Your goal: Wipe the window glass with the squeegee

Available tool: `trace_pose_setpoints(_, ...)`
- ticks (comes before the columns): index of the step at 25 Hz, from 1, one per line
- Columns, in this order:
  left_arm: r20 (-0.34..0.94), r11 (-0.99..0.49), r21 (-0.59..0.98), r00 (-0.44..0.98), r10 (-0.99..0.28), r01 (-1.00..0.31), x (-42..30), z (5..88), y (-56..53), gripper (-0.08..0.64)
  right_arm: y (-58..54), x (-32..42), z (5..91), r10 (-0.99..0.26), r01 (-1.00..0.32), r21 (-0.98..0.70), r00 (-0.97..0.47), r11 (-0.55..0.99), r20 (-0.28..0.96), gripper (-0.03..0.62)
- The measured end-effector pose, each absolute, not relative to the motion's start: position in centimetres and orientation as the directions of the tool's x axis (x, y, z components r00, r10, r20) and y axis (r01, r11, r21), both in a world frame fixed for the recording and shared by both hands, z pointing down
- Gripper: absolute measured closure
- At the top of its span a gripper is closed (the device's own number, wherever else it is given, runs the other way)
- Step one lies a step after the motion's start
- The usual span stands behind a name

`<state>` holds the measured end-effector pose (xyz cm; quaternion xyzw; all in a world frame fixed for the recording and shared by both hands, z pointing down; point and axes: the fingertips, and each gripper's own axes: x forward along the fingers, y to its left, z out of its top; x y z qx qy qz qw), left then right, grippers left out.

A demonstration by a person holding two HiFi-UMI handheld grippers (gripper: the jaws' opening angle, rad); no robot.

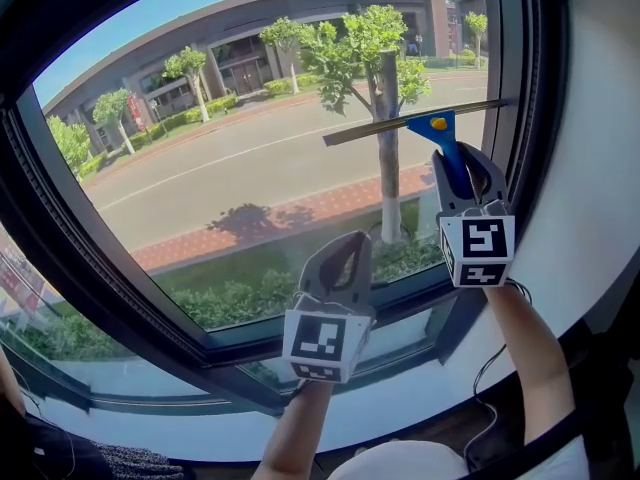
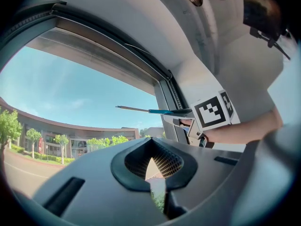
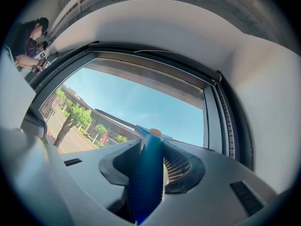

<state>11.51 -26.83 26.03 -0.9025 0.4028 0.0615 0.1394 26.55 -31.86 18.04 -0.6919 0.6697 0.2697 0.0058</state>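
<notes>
My right gripper (image 1: 462, 163) is clamped on the blue handle of the squeegee (image 1: 432, 123); its own view shows the handle (image 3: 146, 173) filling the space between the two jaws. The blade lies against the window glass (image 1: 250, 168), and its right end reaches almost to the right post of the window frame (image 1: 515, 88). From there the blade slopes slightly down toward the frame's middle. My left gripper (image 1: 340, 253) sits just above the frame's bottom rail, well left of that post. Its jaws (image 2: 151, 147) are drawn together on nothing (only greenery shows past them).
</notes>
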Motion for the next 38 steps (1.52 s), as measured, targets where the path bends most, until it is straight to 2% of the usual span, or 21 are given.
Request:
trace_pose_setpoints(23,-0.151,-0.619,-0.156,0.638,-0.755,-0.77,10.2,30.0,-27.6,0.558,-31.6,26.1,25.5,-0.958,-0.944,0.324,-0.033,-0.063,-0.284,0.443)
trace_pose_setpoints(38,-0.058,-0.597,-0.096,0.604,-0.795,-0.796,8.0,34.1,-28.2,0.558,-31.2,25.8,32.0,-0.99,-0.954,0.297,-0.01,-0.032,-0.139,0.443)
